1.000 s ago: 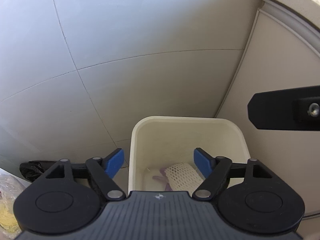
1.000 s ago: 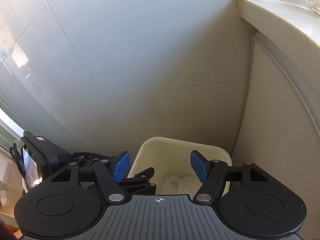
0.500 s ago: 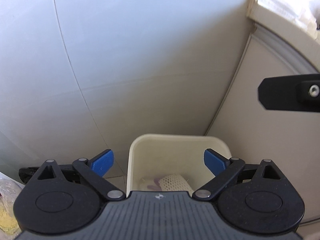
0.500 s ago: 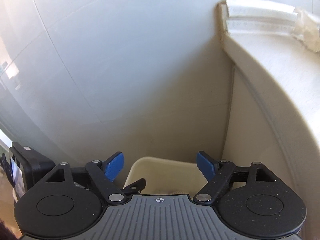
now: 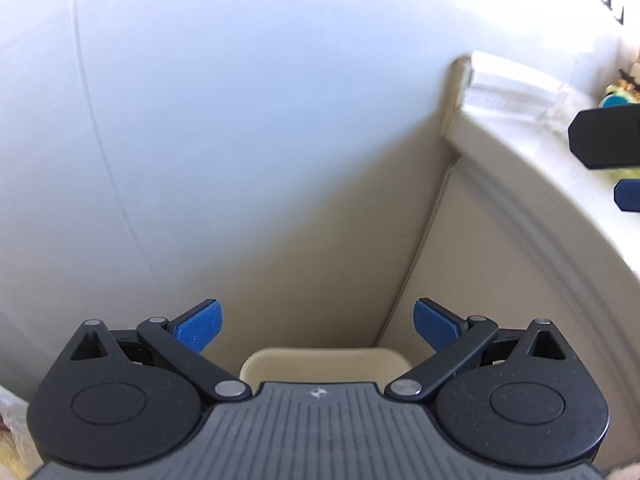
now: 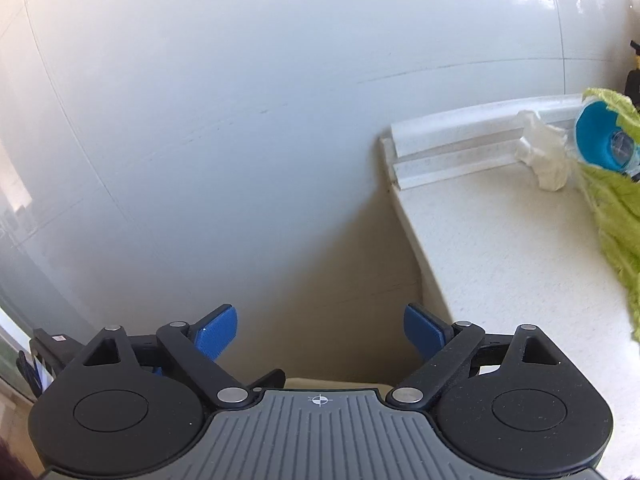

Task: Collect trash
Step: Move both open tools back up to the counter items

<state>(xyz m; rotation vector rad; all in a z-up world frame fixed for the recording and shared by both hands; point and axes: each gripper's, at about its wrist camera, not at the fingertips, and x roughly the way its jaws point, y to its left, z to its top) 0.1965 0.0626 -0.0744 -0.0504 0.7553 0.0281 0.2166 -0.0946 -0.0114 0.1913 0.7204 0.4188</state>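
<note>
Daylight pours in from about 2 o'clock — the left wrist view blows out to white there, washing the ledge (image 5: pixel 516 92). That frame is soft with blur. The right wrist view is sharper, its tiled wall (image 6: pixel 248 128) evenly lit, shadow pooling below the countertop (image 6: pixel 508 256) — grout lines bow toward the dark fisheye corners.

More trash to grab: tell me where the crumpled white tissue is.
In the right wrist view, the crumpled white tissue lies at far right on the counter, against the back ledge, touching the green cloth.
</note>
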